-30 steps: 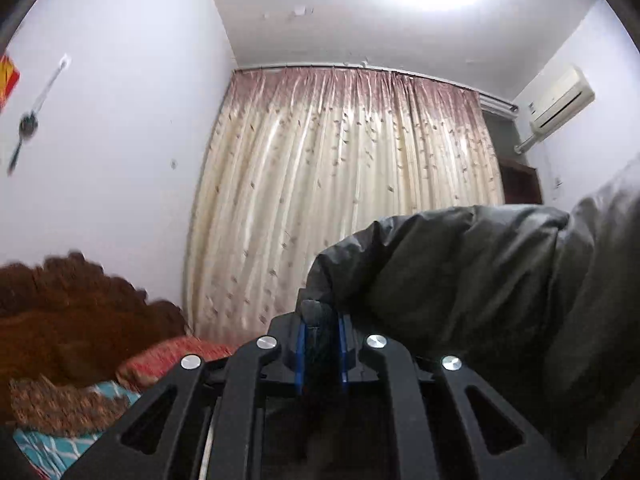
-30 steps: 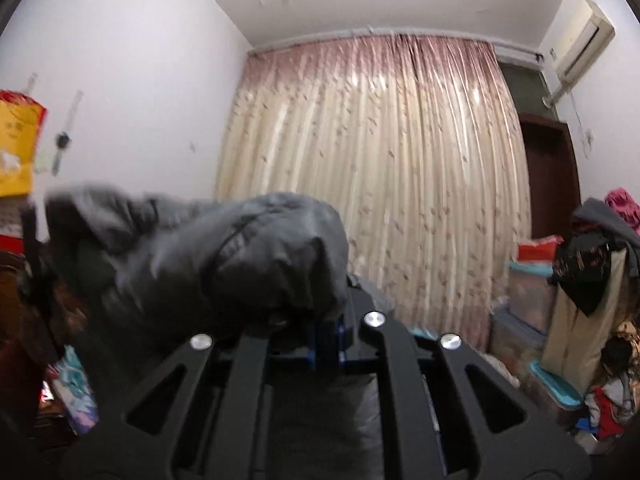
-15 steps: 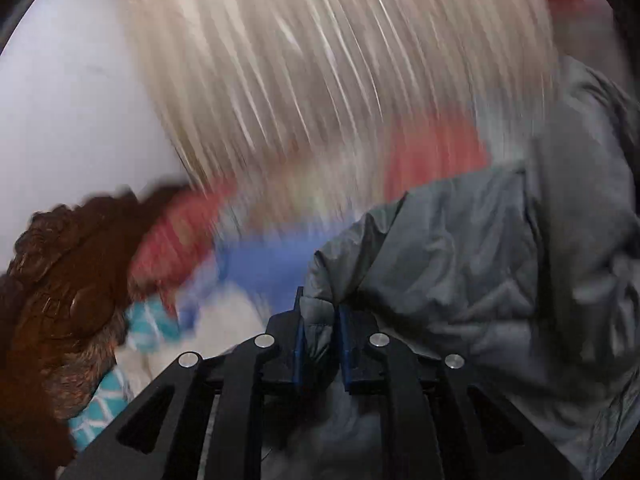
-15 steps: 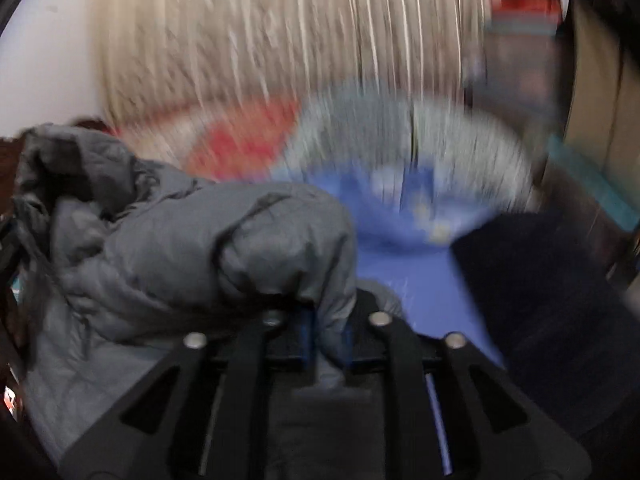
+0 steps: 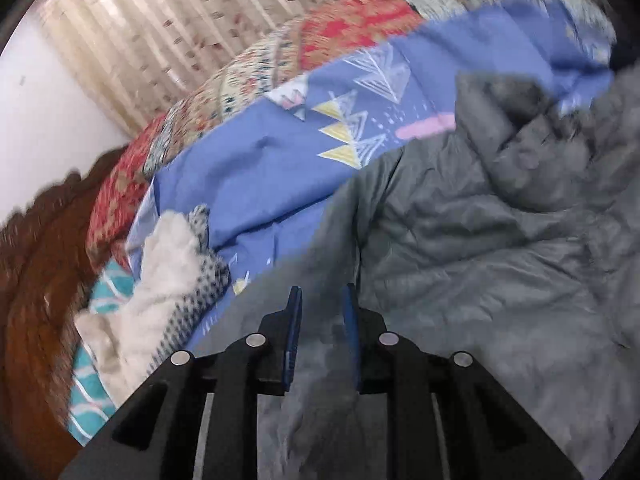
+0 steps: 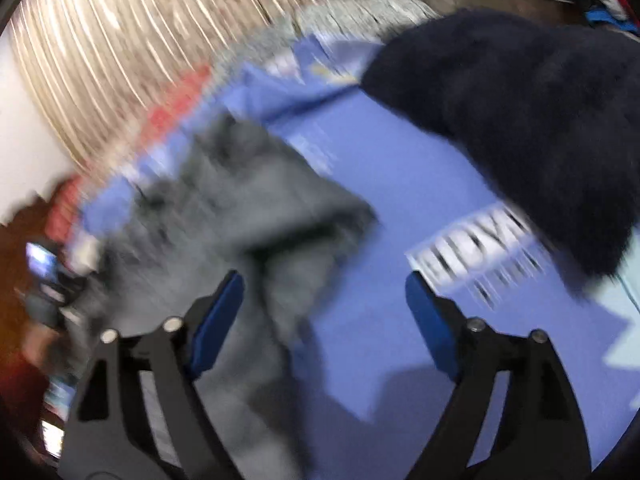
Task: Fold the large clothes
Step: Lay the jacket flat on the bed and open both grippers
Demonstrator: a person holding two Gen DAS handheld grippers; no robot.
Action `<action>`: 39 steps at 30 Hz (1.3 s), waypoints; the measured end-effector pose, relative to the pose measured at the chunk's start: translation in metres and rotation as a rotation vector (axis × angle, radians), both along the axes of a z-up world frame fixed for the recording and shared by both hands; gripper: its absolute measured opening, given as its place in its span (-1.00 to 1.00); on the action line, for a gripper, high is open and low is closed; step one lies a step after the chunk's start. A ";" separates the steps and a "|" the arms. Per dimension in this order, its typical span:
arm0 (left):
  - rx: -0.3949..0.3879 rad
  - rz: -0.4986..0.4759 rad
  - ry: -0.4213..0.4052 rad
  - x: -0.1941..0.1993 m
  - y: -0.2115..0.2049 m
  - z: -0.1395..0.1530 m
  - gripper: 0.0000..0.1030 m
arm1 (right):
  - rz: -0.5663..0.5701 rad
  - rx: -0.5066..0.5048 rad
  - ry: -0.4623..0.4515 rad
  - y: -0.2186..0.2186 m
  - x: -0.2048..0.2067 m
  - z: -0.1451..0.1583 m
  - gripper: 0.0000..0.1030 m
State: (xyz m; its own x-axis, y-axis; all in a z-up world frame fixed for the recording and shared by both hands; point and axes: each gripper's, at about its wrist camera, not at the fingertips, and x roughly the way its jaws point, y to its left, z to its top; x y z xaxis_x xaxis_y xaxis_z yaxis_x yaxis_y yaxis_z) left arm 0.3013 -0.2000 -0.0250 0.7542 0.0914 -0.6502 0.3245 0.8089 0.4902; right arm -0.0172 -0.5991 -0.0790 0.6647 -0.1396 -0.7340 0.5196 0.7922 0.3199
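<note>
A grey padded jacket [image 5: 500, 240] lies crumpled on a blue patterned bed sheet [image 5: 248, 168]. My left gripper [image 5: 320, 304] has its blue pads a narrow gap apart with jacket fabric running between them. In the right wrist view the jacket [image 6: 240, 208] is blurred and lies left of centre on the sheet [image 6: 400, 200]. My right gripper [image 6: 324, 292] is wide open, with the jacket's edge under its left finger and nothing held.
A dark navy fleece garment [image 6: 520, 120] lies at the right on the bed. A white and spotted cloth [image 5: 168, 280] lies at the left by the brown wooden headboard [image 5: 36, 280]. A red patterned quilt [image 5: 280, 52] and curtains [image 5: 160, 20] are behind.
Both grippers swung down from holding the jacket high in the air to the bed. The right gripper opened and let go of the jacket. The left jaws parted slightly.
</note>
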 end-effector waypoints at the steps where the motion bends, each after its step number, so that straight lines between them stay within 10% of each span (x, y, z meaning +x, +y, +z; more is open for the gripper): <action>1: -0.030 -0.004 -0.004 -0.014 0.009 0.003 -0.15 | 0.012 -0.007 0.035 0.003 0.005 -0.005 0.08; 4: -0.095 -0.011 -0.010 -0.053 0.033 0.003 -0.13 | 0.054 -0.016 0.064 0.013 0.021 -0.016 0.01; 8: -0.169 -0.017 0.064 -0.084 0.061 -0.016 -0.12 | 0.032 0.301 -0.048 -0.006 0.041 -0.036 0.01; 9: -0.174 -0.013 0.086 -0.089 0.065 -0.025 -0.12 | 0.011 0.315 -0.042 -0.009 0.044 -0.039 -0.23; 10: -0.160 0.001 0.114 -0.092 0.068 -0.038 -0.12 | -0.012 0.295 -0.007 -0.011 0.047 -0.040 -0.91; 11: -0.145 0.013 0.123 -0.094 0.069 -0.048 -0.12 | -0.015 0.280 0.022 -0.012 0.051 -0.037 -0.94; 13: -0.117 0.041 0.154 -0.095 0.073 -0.070 -0.12 | -0.044 0.097 0.078 -0.011 0.053 -0.008 -0.96; 18: -0.065 0.055 0.126 -0.103 0.074 -0.094 -0.11 | -0.301 -0.904 0.222 -0.015 0.051 0.144 -0.93; 21: -0.041 0.056 0.103 -0.105 0.070 -0.097 -0.11 | -0.325 -1.084 0.277 -0.019 0.047 0.187 0.74; 24: -0.040 0.059 0.092 -0.105 0.070 -0.098 -0.10 | -0.250 -1.224 0.405 -0.010 0.037 0.178 0.80; 28: -0.041 0.057 0.095 -0.104 0.071 -0.096 -0.10 | -0.228 -1.039 0.417 -0.007 -0.009 0.140 0.80; 39: -0.211 0.020 0.157 -0.119 0.100 -0.053 0.00 | -0.274 0.120 -0.066 -0.010 -0.125 0.021 0.78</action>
